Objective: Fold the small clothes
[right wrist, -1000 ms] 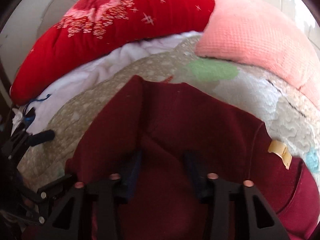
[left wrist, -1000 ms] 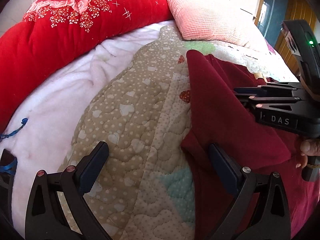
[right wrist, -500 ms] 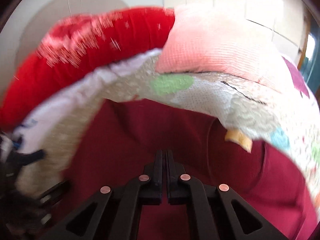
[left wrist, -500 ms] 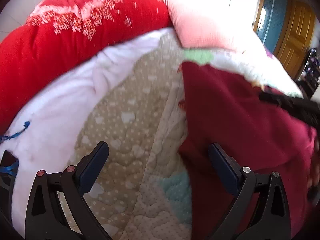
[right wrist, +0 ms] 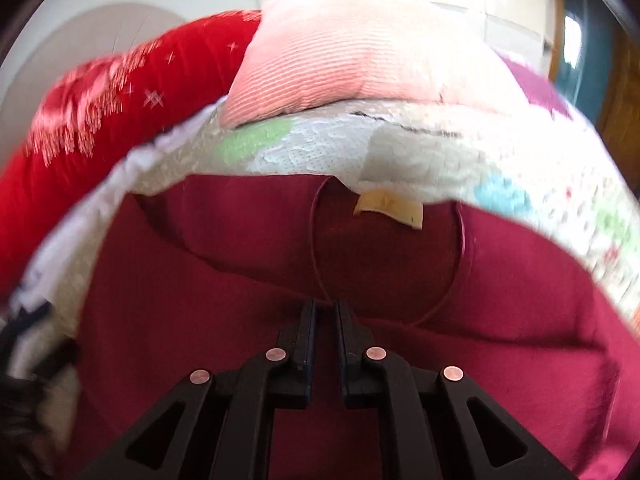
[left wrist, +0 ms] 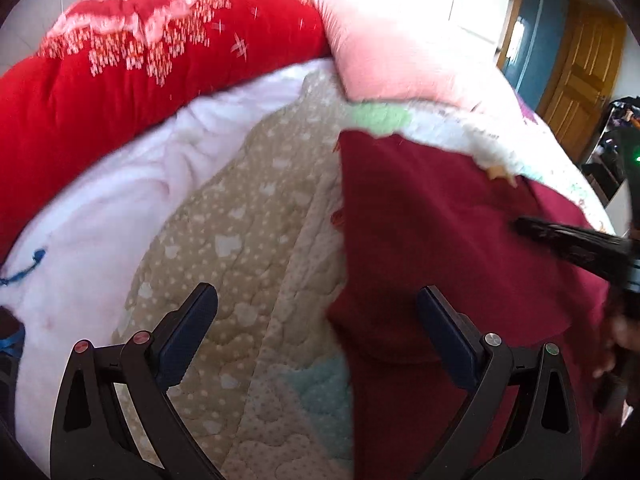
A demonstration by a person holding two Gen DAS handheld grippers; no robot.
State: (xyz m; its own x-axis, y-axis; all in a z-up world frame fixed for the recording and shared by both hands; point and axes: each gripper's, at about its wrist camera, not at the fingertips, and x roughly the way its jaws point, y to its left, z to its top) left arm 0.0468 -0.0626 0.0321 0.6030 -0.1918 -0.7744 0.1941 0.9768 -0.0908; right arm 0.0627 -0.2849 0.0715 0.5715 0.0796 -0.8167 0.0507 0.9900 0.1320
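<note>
Motion-blurred right claw (left wrist: pixel 576 246) at the frame edge; maroon garment (left wrist: pixel 440 240) cut off below

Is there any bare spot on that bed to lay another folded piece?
Yes: the beige quilt lies bare between the white blanket and the maroon garment. The right side is crowded: the garment spreads there, the right gripper pinching it. The left gripper hangs open.

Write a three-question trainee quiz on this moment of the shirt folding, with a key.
1. True or false: the left gripper is pinching the maroon shirt.
2. What is the right gripper shut on? A) pink pillow B) maroon shirt C) quilt
3. Fill in: the tan label sits at the shirt's ____.

Key: 1 false, its jaws stand wide apart; 2 B; 3 neckline.
</note>
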